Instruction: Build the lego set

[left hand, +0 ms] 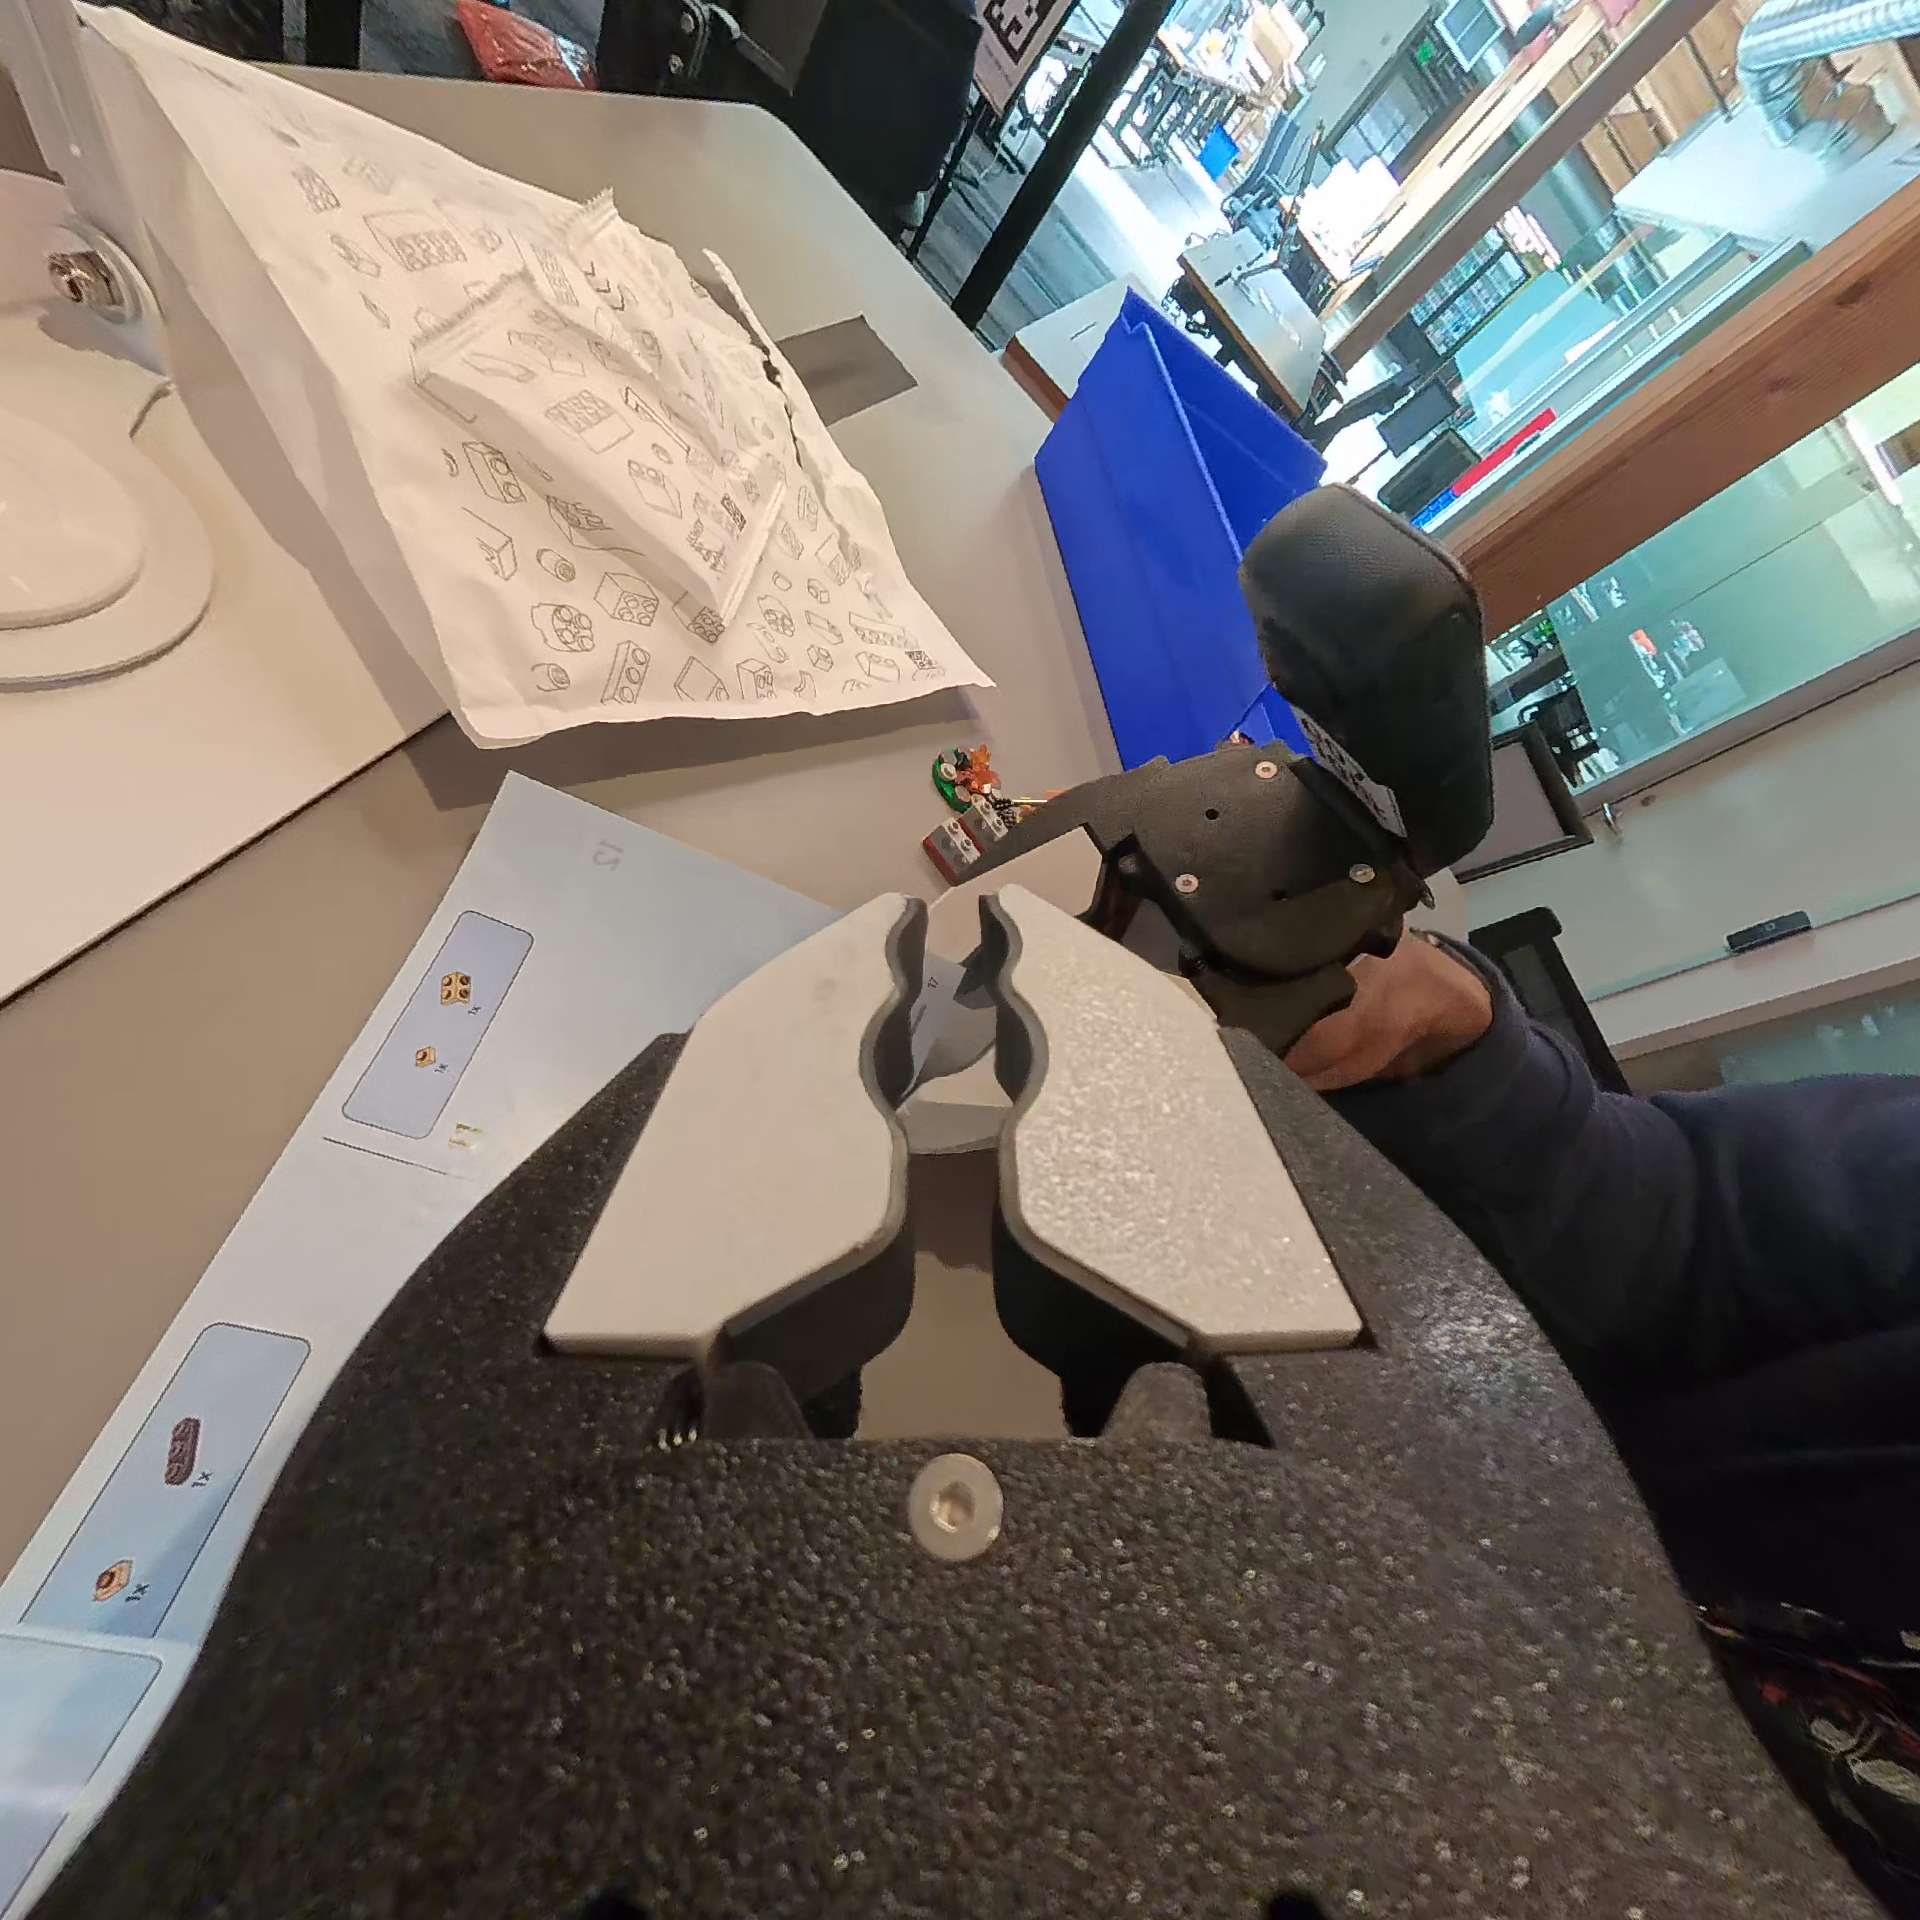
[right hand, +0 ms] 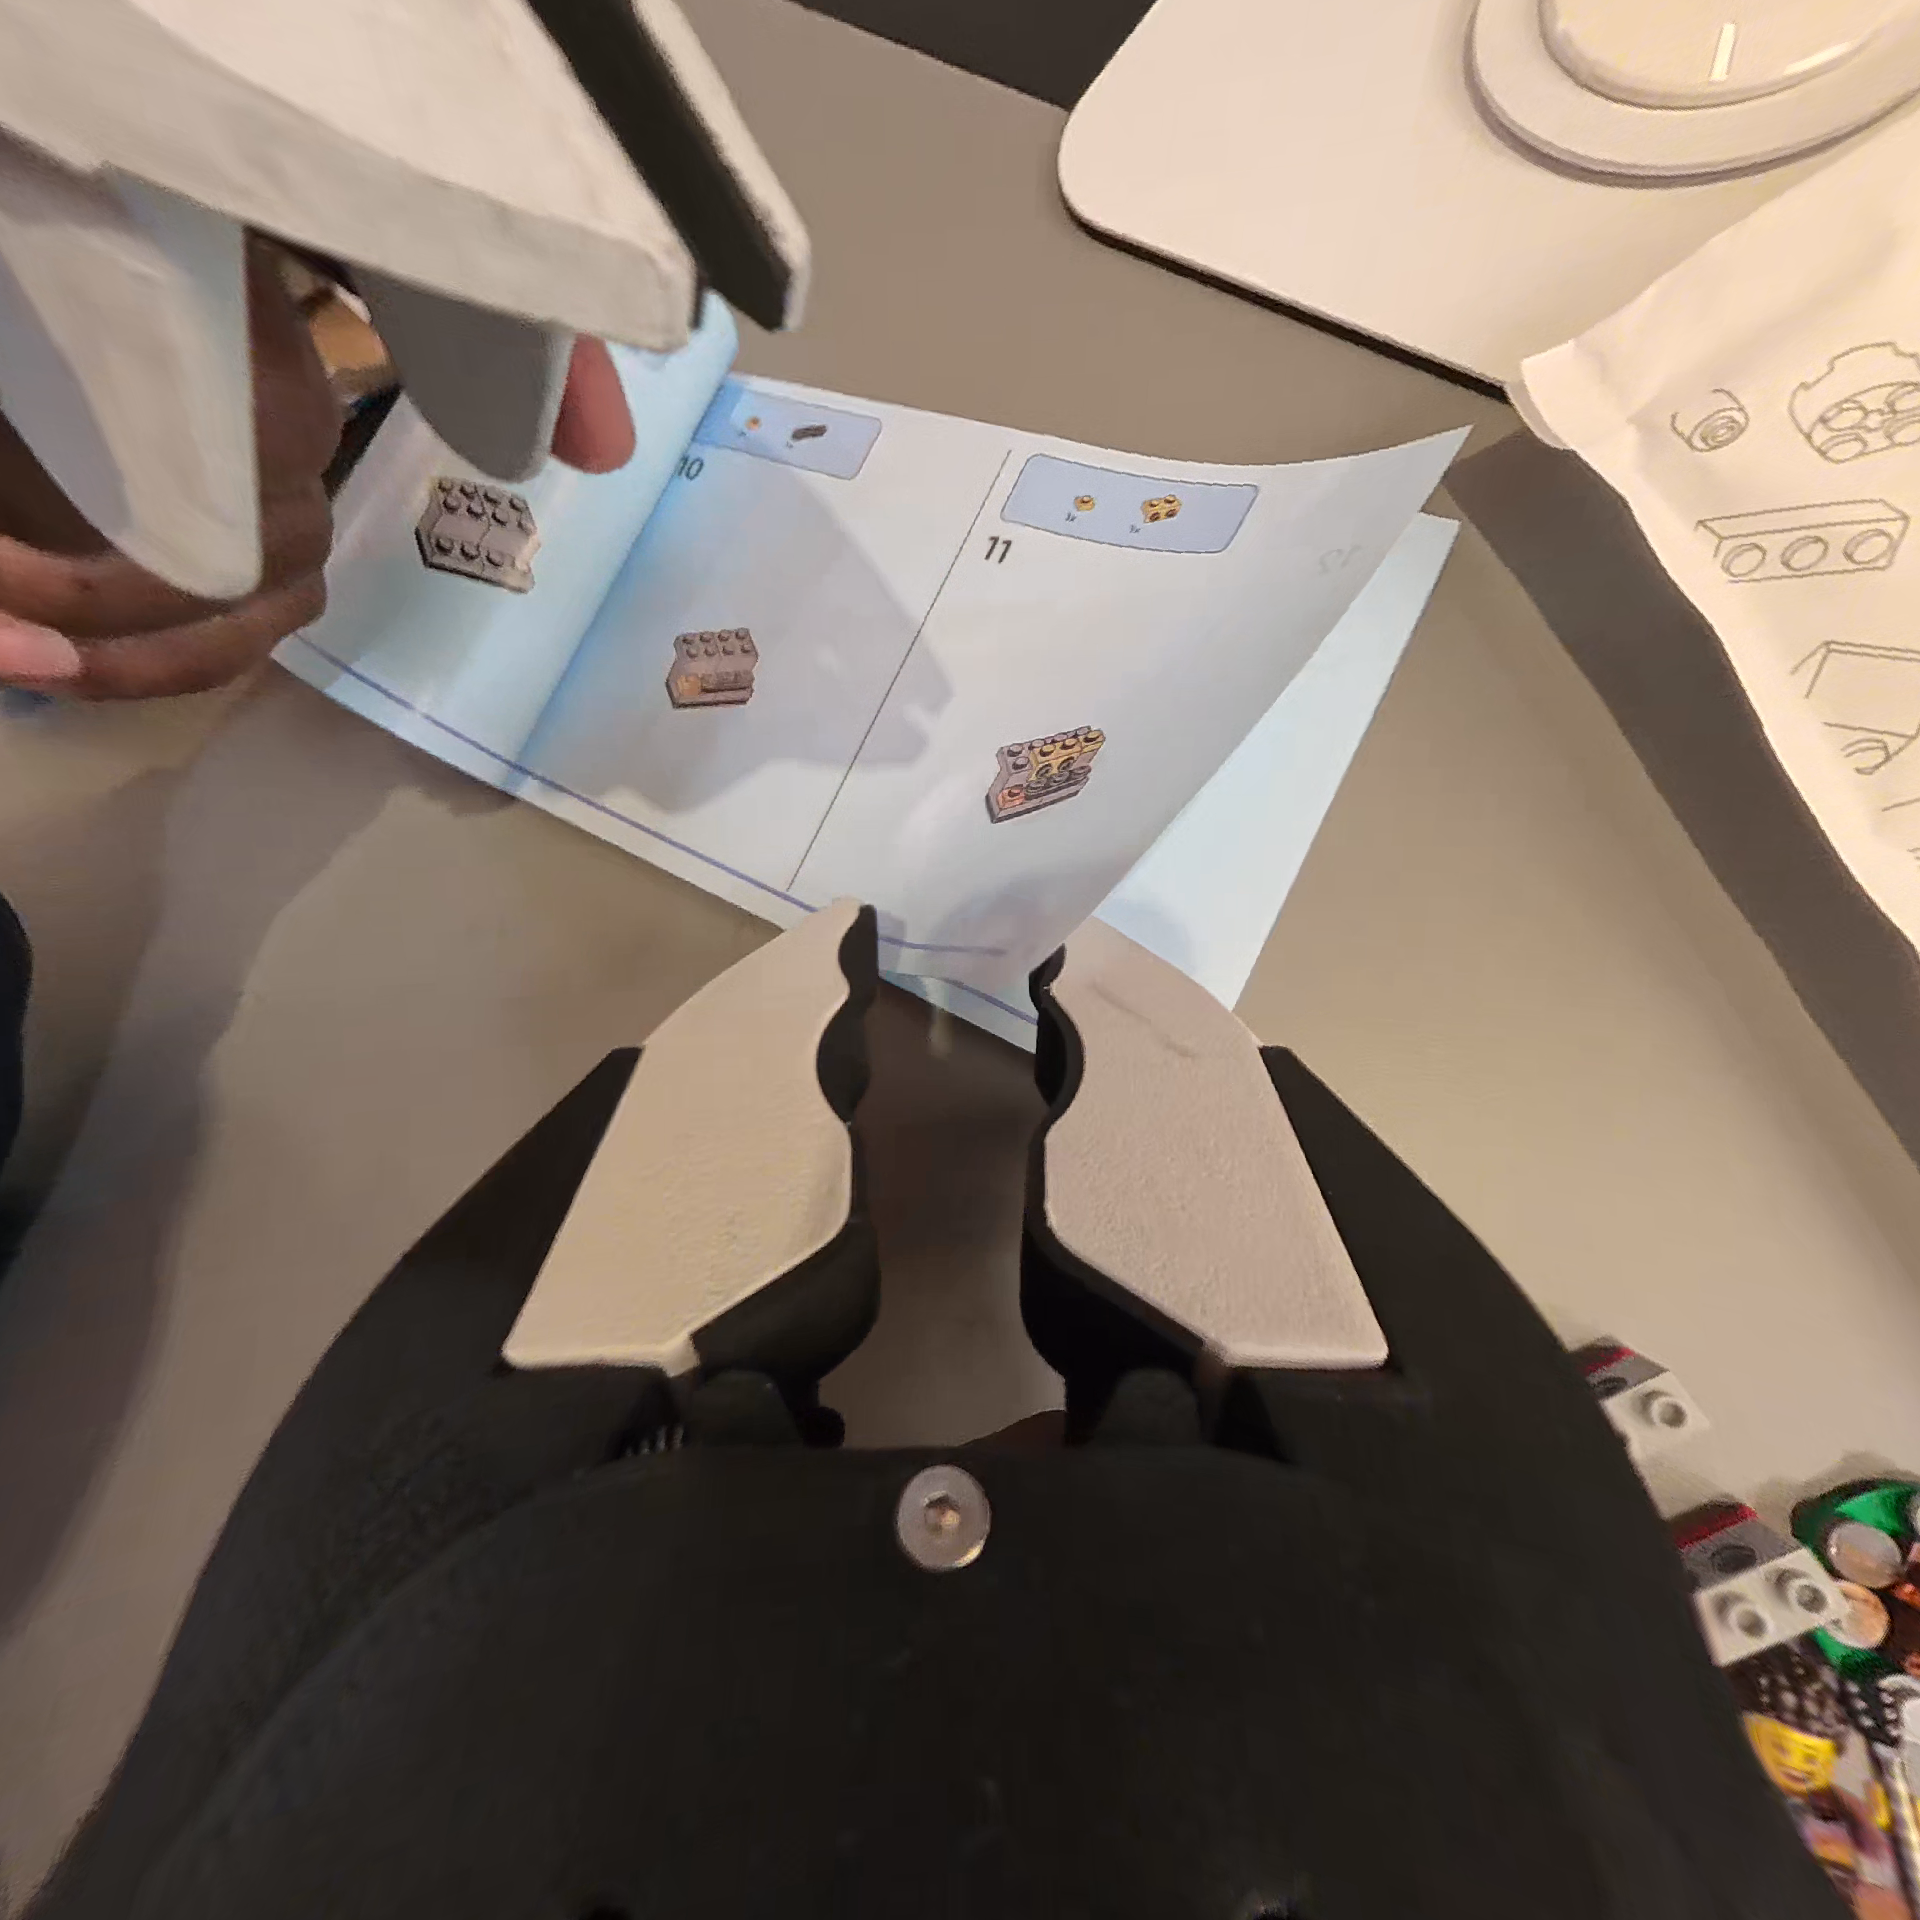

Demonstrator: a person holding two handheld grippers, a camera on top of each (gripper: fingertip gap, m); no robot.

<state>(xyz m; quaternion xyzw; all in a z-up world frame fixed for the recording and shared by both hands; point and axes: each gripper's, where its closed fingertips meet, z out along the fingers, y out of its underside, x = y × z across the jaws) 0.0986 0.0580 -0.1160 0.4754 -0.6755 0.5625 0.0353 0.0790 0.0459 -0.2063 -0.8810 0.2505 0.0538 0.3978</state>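
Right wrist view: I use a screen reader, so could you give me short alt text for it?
The right tongs hover open at the near edge of an open instruction booklet on a grey table. The left tongs reach over its far corner; loose toy bricks lie at lower right.

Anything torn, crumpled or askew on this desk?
Yes. The white paper bag printed with brick outlines lies crumpled, its far edge ragged and torn open. The booklet's top page curls up off the page beneath. The loose bricks sit in a small cluster, not spilled.
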